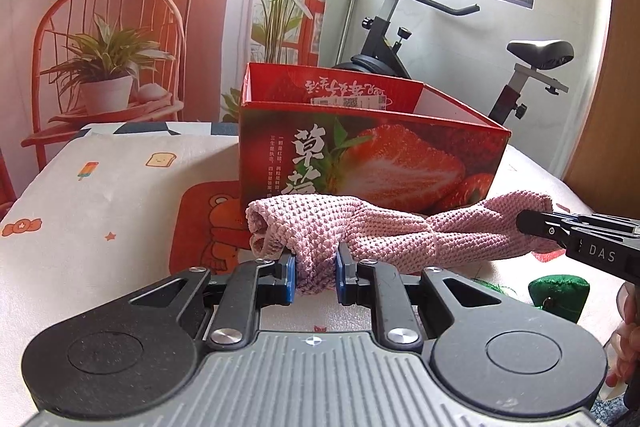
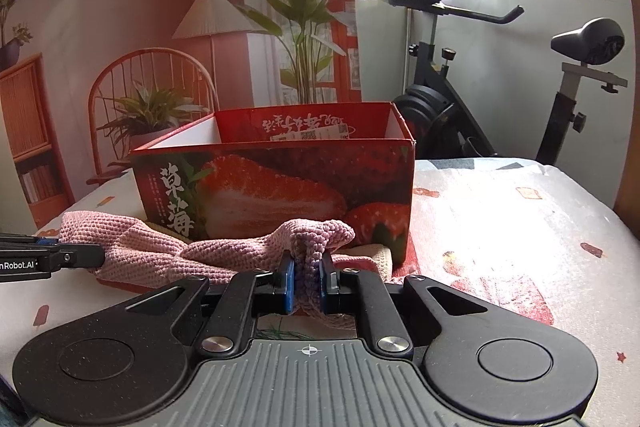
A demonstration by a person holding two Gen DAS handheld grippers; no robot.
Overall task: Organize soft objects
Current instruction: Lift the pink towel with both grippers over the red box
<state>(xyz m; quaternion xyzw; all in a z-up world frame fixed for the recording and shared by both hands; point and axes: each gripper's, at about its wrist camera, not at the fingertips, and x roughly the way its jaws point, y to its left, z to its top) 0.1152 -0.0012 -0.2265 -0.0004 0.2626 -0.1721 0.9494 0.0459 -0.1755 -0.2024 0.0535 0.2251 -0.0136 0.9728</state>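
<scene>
Currently: left hand-held gripper (image 1: 314, 277) pinches one end of the pink knitted cloth (image 1: 360, 231); right hand-held gripper (image 2: 308, 287) pinches the other end. Both sets of pads press on bunched fabric. Cloth hangs stretched and somewhat twisted between them, just in front of the strawberry box (image 1: 372, 155), above the patterned bed cover (image 1: 100, 195). Box is open-topped; its inside is mostly hidden. A green plush item (image 1: 560, 297) lies near the right side.

Judged step: carrying the cloth toward the box. Next move likely needs both ends raised over the near rim together, then released inside.
</scene>
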